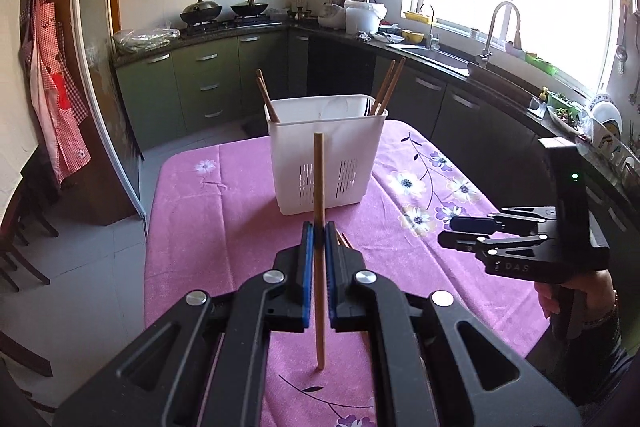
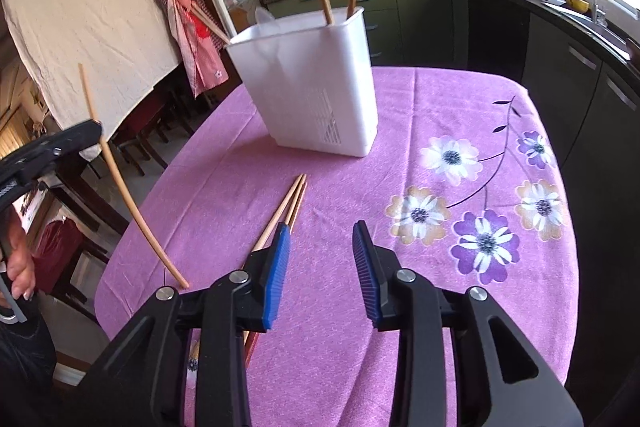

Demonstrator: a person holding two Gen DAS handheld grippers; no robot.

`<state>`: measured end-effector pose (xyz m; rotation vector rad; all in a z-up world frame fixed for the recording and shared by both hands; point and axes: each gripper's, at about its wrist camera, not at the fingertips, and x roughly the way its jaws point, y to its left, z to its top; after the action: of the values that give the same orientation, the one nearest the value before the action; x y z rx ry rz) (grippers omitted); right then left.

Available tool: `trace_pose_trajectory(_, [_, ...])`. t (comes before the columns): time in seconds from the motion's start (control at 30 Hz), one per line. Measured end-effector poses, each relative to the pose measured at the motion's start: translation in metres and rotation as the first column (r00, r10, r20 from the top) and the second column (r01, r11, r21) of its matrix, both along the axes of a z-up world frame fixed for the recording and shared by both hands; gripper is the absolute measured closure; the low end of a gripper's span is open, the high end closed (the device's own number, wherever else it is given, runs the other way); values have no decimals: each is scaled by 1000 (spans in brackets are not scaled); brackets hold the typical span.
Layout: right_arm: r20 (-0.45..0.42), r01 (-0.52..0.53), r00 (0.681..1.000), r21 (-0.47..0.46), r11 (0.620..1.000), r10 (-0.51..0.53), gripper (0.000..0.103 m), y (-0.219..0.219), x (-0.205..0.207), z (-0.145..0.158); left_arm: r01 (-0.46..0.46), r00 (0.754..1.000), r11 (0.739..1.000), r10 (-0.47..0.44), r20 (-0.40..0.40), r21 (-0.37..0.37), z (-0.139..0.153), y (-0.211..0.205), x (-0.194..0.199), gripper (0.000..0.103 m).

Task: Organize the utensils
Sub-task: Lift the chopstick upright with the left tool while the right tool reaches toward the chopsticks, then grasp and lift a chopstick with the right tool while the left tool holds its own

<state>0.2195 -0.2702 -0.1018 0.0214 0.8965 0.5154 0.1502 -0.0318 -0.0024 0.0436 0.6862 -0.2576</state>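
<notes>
Wooden chopstick (image 1: pixel 319 187) is pinched upright between the pads of the left claw (image 1: pixel 319 247), sticking out above and below the grip, clear of the tablecloth (image 1: pixel 216 211). White caddy (image 1: pixel 326 155) stands straight ahead of that claw, well apart, already holding chopsticks leaning in its left and right corners. Right claw (image 2: pixel 322 259) is spread with nothing between the pads; two loose chopsticks (image 2: pixel 290 201) lie on the cloth just left of its left finger, partly under it. Step in hand, as judged: carry the held stick to the caddy. To do it well, lift until the lower tip clears the rim, keep the stick near vertical, centre it over an open part of the caddy, then release; a tilted entry could knock the leaning sticks or tip the light caddy. Right claw should shift left and line up along the loose pair before closing. Hidden: caddy interior and any dividers, the near ends of the loose pair under the right claw, and whether more utensils lie beneath either claw.
</notes>
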Motion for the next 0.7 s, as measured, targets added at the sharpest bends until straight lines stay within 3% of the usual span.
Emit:
trace_pose_trajectory(0.27, [-129,-61,990,-68,996,52,70,40,46,-37,10,1000,1000,-10,21,0,3,10,-19,97])
trace_pose_trajectory(0.33, [-161,-76,985,-84,994,61,76,50,56,-45,12,1000,1000,-13,24,5,3,11,-22,97])
trace_pose_trajectory(0.5, [-205,-98,976,-120,988,72,84,69,69,-60,20,999,1000,-20,26,9,4,13,-24,97])
trace_pose_trajectory(0.7, [-223,-105,972,-136,985,73,85,80,72,-65,31,999,999,-32,26,16,4,11,-25,97])
